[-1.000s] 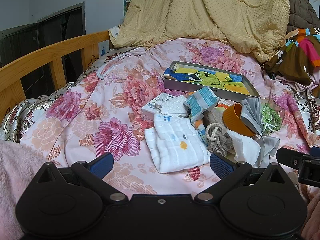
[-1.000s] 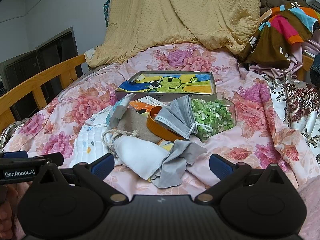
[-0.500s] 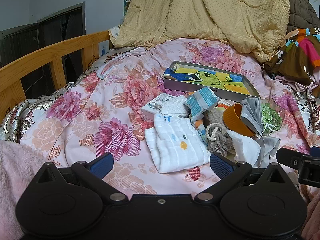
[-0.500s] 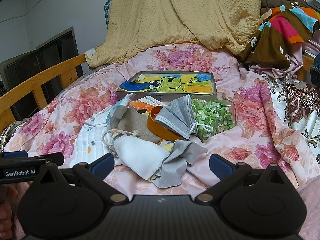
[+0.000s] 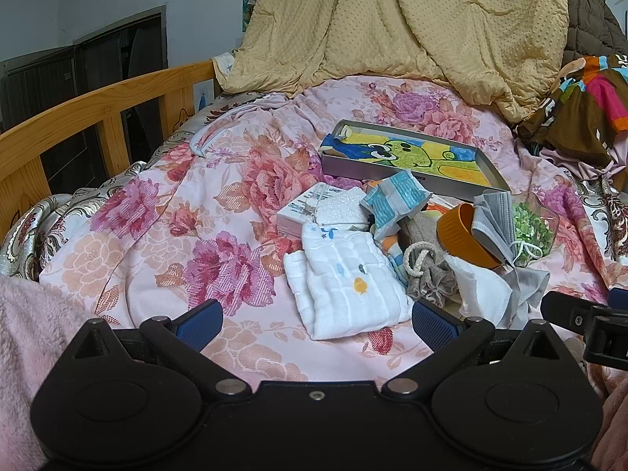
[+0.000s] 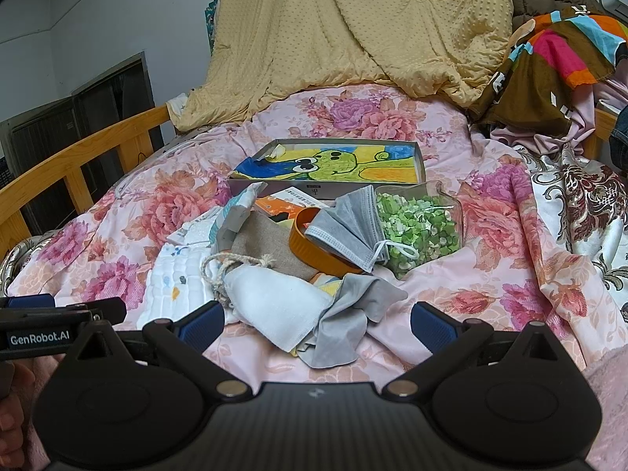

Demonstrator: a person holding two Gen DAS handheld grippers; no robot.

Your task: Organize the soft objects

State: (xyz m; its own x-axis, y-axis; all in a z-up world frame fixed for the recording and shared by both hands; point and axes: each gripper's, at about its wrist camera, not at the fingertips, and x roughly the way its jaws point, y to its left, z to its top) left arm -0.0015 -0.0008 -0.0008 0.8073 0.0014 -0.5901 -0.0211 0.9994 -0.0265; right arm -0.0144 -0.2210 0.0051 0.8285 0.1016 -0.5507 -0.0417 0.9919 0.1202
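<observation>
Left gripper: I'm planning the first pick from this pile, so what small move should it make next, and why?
Probably ease the left gripper forward and down onto the white quilted cloth. Its jaws stand open and empty, and that cloth lies nearest, directly ahead on the floral bedspread, at the near edge of the pile with nothing lying on it.

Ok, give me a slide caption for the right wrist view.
Open right hand-held gripper hovers before a pile of cloths, a grey face mask and an orange bowl on a floral bedspread.
</observation>
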